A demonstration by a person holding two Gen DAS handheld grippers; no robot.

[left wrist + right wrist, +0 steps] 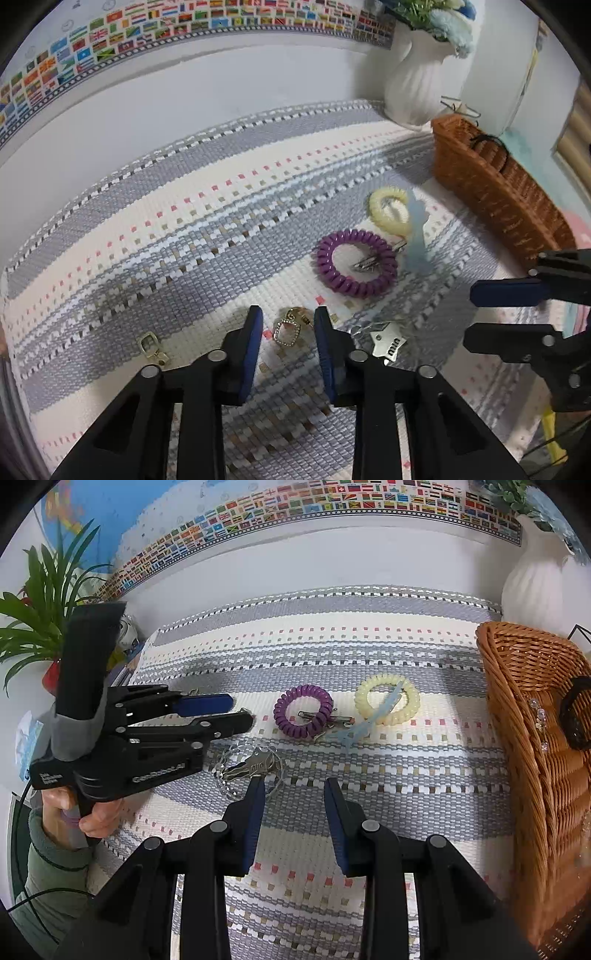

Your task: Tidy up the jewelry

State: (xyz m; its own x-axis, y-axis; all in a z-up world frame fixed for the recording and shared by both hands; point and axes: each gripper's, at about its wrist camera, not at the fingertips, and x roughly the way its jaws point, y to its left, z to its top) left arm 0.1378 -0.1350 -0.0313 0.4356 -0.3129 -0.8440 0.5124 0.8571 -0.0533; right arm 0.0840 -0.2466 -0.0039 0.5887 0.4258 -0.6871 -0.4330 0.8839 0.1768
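A small gold earring point(286, 328) lies on the striped woven mat point(184, 221), right between the blue pads of my left gripper point(288, 312), which stands open with a gap on each side of it. A second gold earring point(151, 347) rests further left. A silver star charm on a bead chain point(388, 343) point(255, 766) lies just ahead of my right gripper point(293, 782), open and holding nothing. Beyond are a purple coil hair tie point(303, 710), a yellow coil tie point(387, 701) and a pale blue clip point(364, 725).
A wicker basket point(535, 738) stands at the mat's right edge with a black hair tie point(572, 716) and a beaded piece inside. A white vase point(417, 81) is behind it, a potted plant point(48, 602) at the far left. A hand holds the left gripper point(240, 710).
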